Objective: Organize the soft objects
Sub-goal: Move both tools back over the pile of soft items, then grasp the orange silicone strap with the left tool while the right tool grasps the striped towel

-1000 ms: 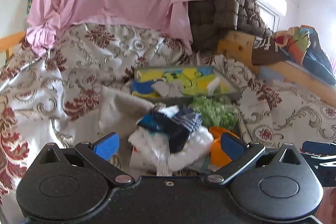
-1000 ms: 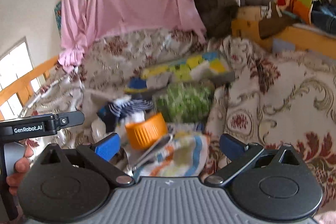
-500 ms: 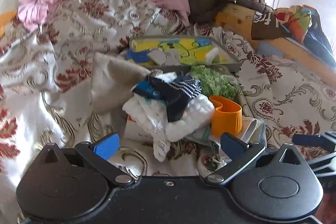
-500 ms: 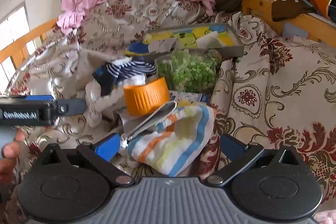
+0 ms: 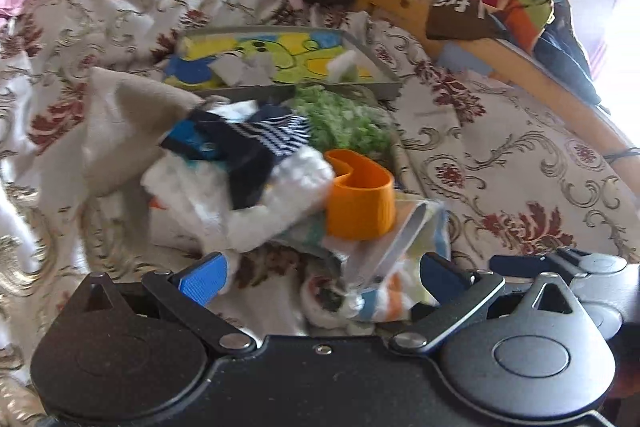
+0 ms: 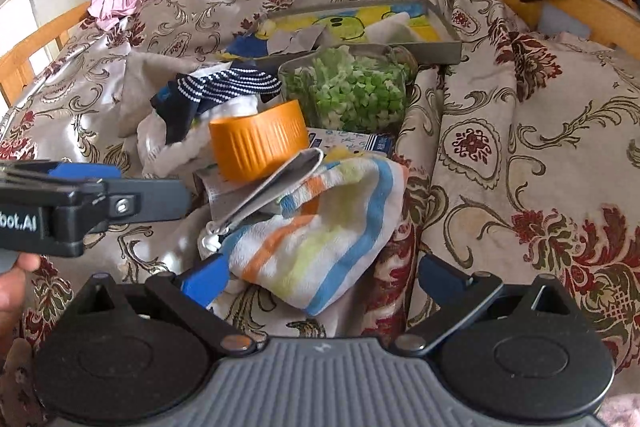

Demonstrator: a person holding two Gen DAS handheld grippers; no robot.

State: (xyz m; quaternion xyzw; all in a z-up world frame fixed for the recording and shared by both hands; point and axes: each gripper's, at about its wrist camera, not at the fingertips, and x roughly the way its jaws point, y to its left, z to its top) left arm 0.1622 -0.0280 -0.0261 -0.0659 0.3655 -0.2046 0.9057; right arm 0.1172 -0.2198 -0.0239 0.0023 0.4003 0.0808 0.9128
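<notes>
Both claws moved in closer over last second; pile now near. Right claw (image 6: 322, 277) wide open, empty, straddling striped towel (image 6: 320, 231). Left claw (image 5: 320, 273) open, empty. I judge towel grab next.

Sock pile (image 5: 240, 163) motion-blurred; box (image 6: 352, 141) under orange cup (image 6: 258, 143) mostly hidden.

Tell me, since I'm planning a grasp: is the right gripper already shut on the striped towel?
No, the right gripper is open, its fingers apart on either side of the striped towel.
</notes>
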